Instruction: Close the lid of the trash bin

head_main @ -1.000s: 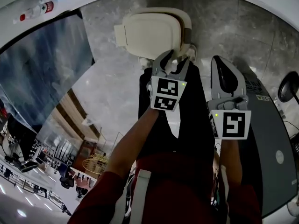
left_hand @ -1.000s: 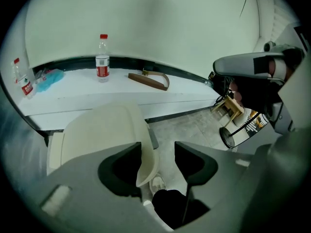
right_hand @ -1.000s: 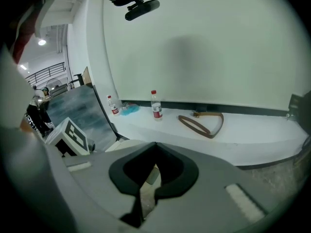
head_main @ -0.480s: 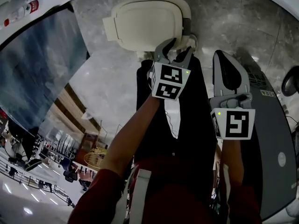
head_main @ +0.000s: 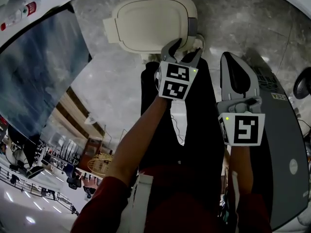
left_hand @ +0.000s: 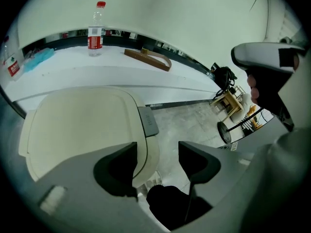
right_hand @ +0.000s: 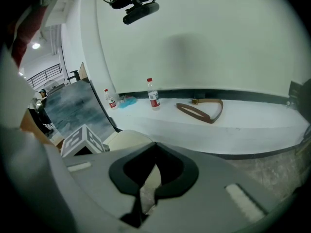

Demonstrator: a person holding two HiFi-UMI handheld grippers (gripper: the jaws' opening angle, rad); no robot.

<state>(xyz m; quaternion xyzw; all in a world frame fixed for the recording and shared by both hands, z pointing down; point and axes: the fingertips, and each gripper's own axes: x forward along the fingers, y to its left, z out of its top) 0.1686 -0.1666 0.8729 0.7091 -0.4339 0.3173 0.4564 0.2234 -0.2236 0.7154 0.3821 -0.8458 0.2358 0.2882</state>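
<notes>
The trash bin's cream lid (head_main: 148,23) lies flat over the bin, with a grey hinge tab (head_main: 192,25) at its right side. My left gripper (head_main: 183,50) hovers at the lid's near right edge. Its jaws are opening, and in the left gripper view the lid's rim (left_hand: 143,152) sits loosely between them without being pressed. My right gripper (head_main: 229,62) hangs to the right of the bin with its jaws shut and nothing in them. The right gripper view shows the lid (right_hand: 127,139) behind the left gripper's marker cube (right_hand: 82,140).
A white ledge (left_hand: 121,69) behind the bin carries a water bottle (left_hand: 95,29), a brown strap (left_hand: 148,59) and a blue cloth (left_hand: 36,57). A dark glass panel (head_main: 43,67) stands at the left, a grey machine (head_main: 286,144) at the right. The floor is grey marble.
The lid has come down and now lies flat. Both grippers have sunk lower, the left one following the lid, and its jaws have spread wider.
</notes>
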